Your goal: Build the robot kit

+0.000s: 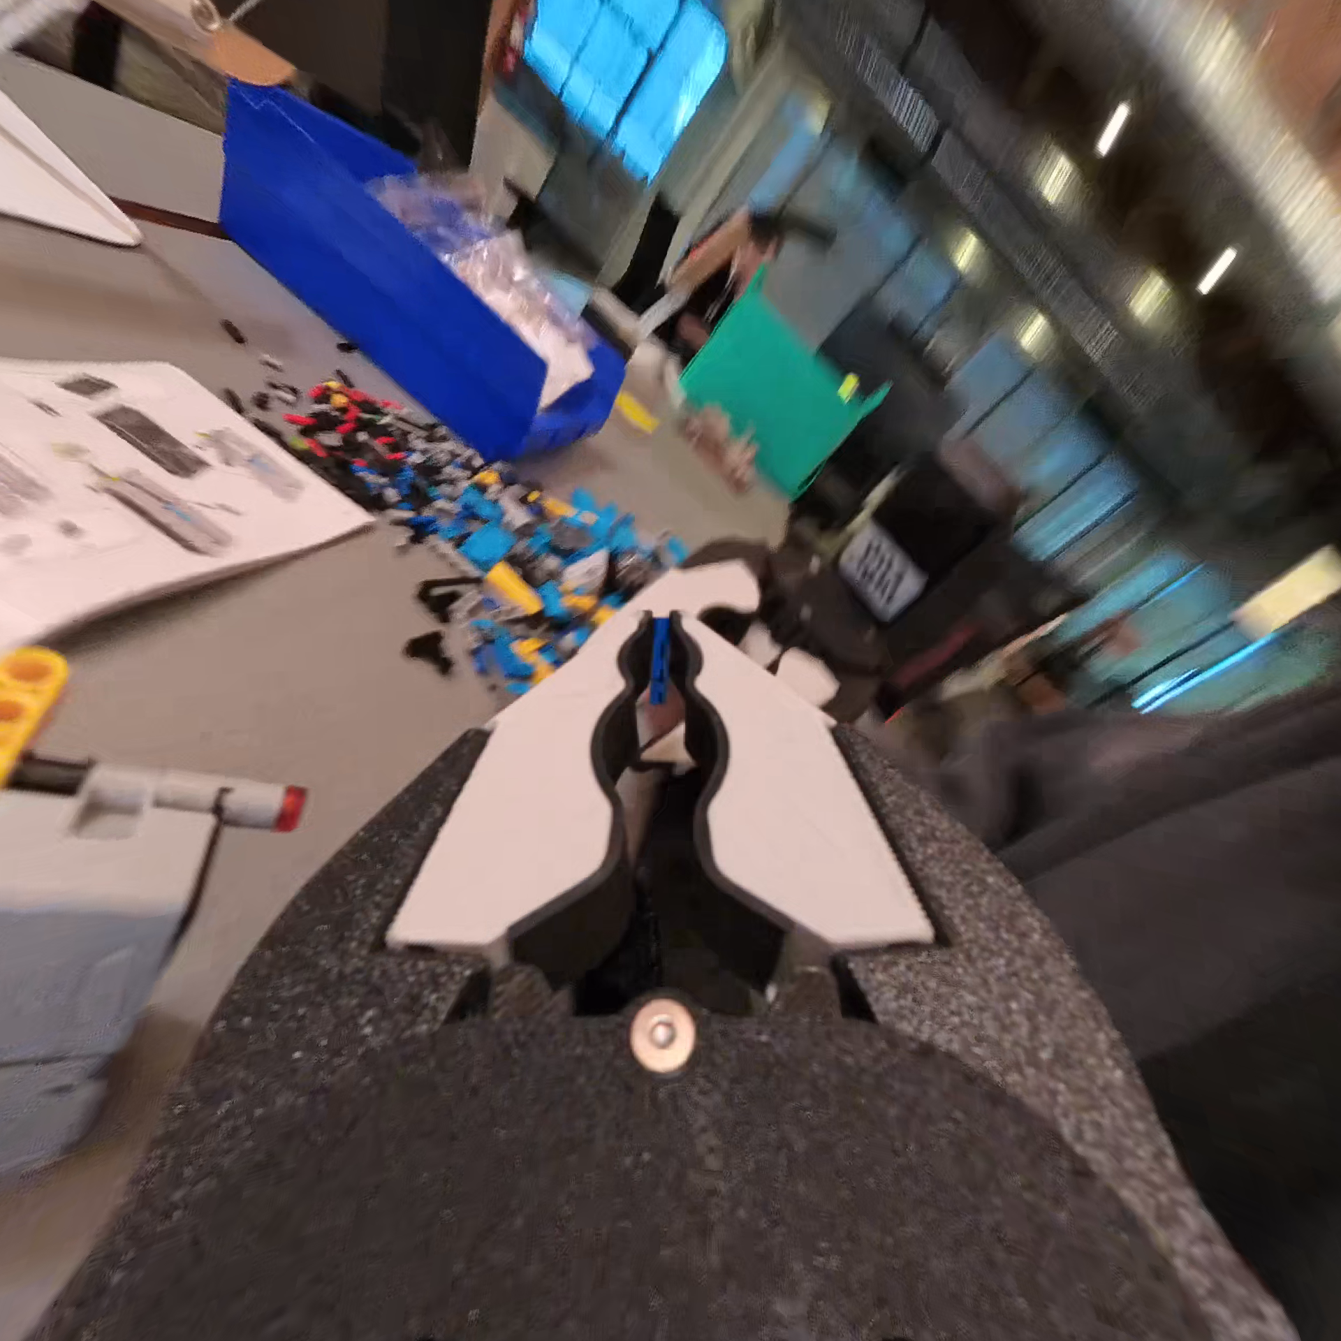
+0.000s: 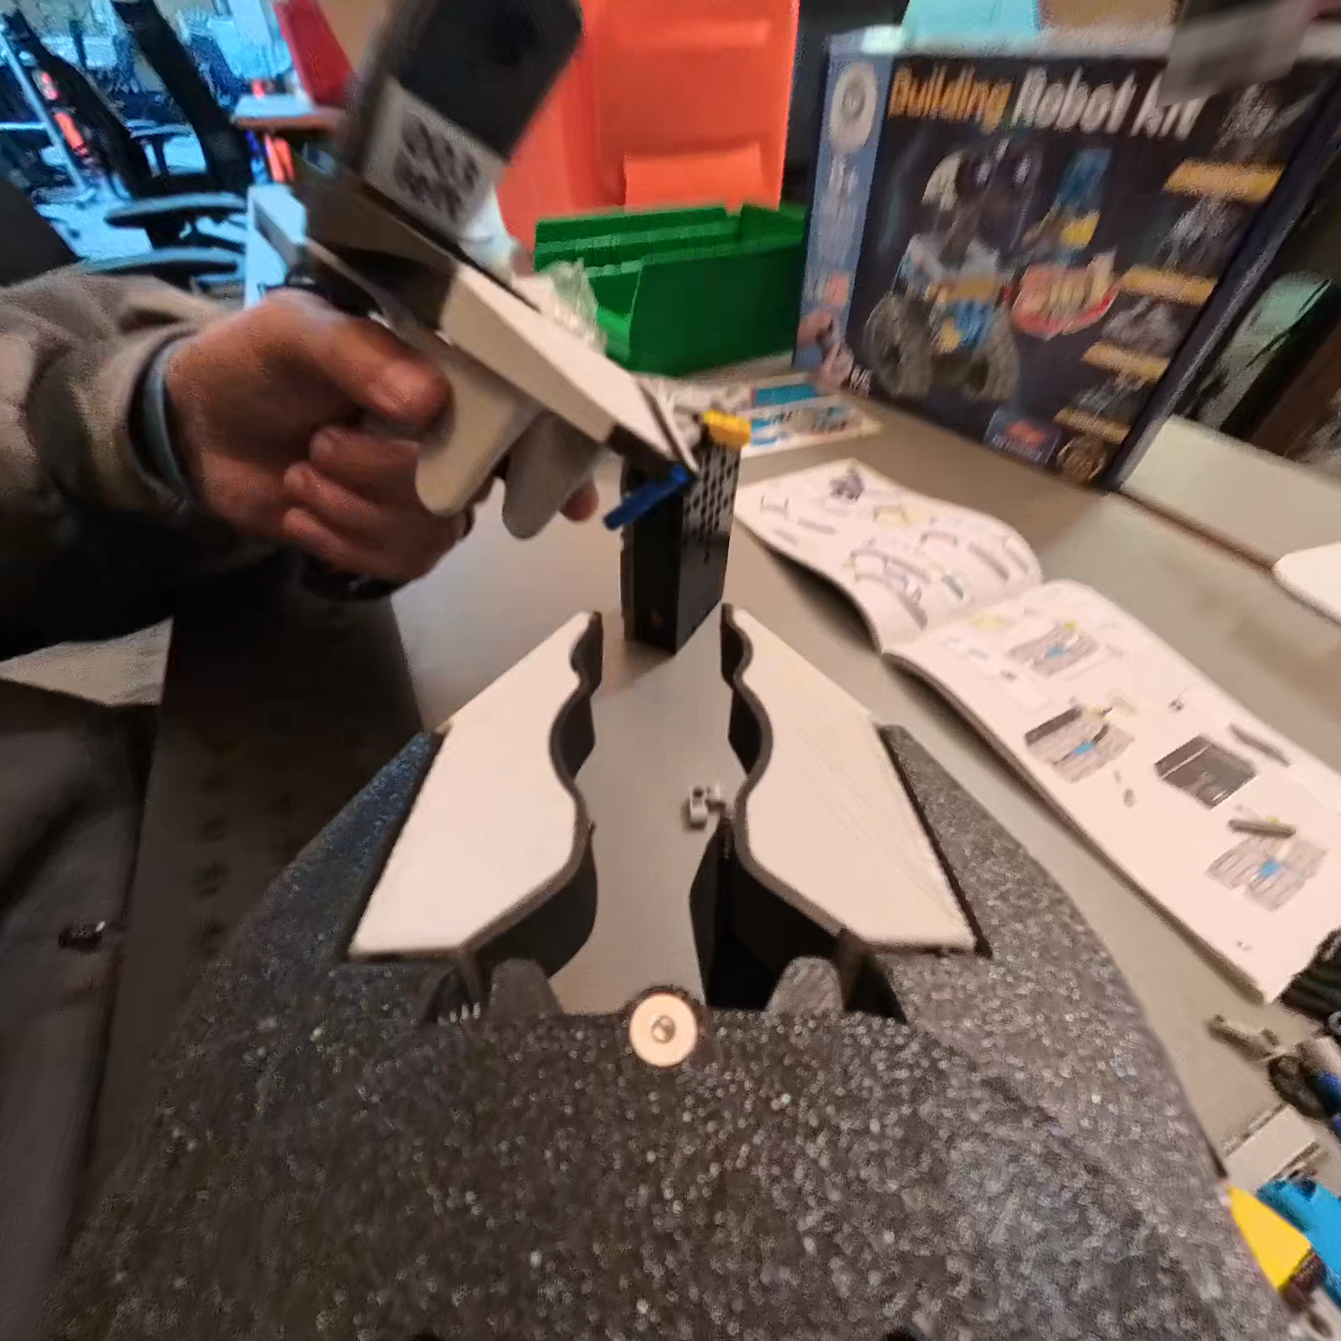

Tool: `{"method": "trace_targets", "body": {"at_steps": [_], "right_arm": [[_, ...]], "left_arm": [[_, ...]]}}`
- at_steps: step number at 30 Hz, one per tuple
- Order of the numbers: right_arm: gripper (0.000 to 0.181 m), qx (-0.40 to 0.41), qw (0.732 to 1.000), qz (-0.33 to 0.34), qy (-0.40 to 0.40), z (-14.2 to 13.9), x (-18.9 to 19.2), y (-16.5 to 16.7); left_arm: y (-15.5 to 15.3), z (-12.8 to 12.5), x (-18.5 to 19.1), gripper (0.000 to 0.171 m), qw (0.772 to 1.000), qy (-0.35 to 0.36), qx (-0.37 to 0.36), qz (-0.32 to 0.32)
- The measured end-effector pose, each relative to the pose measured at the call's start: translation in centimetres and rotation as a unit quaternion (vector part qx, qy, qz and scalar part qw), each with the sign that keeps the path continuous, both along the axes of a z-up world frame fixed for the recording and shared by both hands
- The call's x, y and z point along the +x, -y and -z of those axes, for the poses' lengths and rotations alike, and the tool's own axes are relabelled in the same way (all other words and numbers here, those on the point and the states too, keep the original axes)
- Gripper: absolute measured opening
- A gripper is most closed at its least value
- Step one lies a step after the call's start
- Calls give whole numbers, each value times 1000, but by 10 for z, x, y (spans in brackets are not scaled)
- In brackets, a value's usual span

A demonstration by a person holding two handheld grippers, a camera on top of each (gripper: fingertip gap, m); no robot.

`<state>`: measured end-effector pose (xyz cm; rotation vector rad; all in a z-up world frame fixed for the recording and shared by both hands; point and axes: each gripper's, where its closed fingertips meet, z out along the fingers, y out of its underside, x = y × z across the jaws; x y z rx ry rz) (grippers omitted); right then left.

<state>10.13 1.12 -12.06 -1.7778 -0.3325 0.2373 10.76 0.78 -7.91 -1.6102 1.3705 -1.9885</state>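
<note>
My left gripper is shut on a small blue pin that stands upright between its pads. In the right wrist view a hand holds that gripper, with the blue pin at its tip against the upper side of a tall black block. The block stands on the grey table and has a yellow piece on top. My right gripper is open. The block's base stands just beyond its fingertips, with a gap to each pad.
An open instruction booklet and a kit box are at the right, with a green bin behind. A small grey piece lies between my right fingers. A pile of small pieces, a blue bin and a grey assembly lie to the left. There is about 4 centimeters between the tips of the two grippers. Left tips and right tips are each some 11 centimeters from the yellow piece. It turns up in the left wrist view as well.
</note>
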Motion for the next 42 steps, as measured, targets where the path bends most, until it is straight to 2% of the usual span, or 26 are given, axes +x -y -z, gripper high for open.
{"method": "trace_targets", "body": {"at_steps": [2, 4, 6, 9, 16, 19, 27, 38, 42], "right_arm": [[36, 43, 998, 35, 15, -17, -3, -1], [34, 82, 994, 66, 9, -35, -5, 1], [33, 105, 990, 94, -10, -46, -3, 3], [35, 103, 989, 109, -15, -44, -4, 2], [22, 90, 988, 126, 9, -38, 7, 4], [4, 113, 983, 140, 23, -45, 14, 10], [4, 110, 990, 92, 13, -43, 9, 11], [4, 150, 983, 89, 53, -56, 3, 18], [3, 145, 984, 87, 62, -53, 4, 17]], "left_arm": [[-3, -10, 1, 3, 994, 10, -104, -5], [-5, -12, 3, 3, 986, 15, -168, -11], [-5, -15, 4, 2, 977, 18, -210, -15], [1, -16, 6, 2, 967, 15, -252, -16], [10, -9, 11, 2, 956, -1, -292, -19], [4, -10, 9, 2, 957, 2, -288, -25], [11, -8, 5, 2, 958, -15, -285, 18], [19, -16, 1, 1, 919, -3, -389, 64], [18, -16, 0, 1, 925, 5, -376, 57]]}}
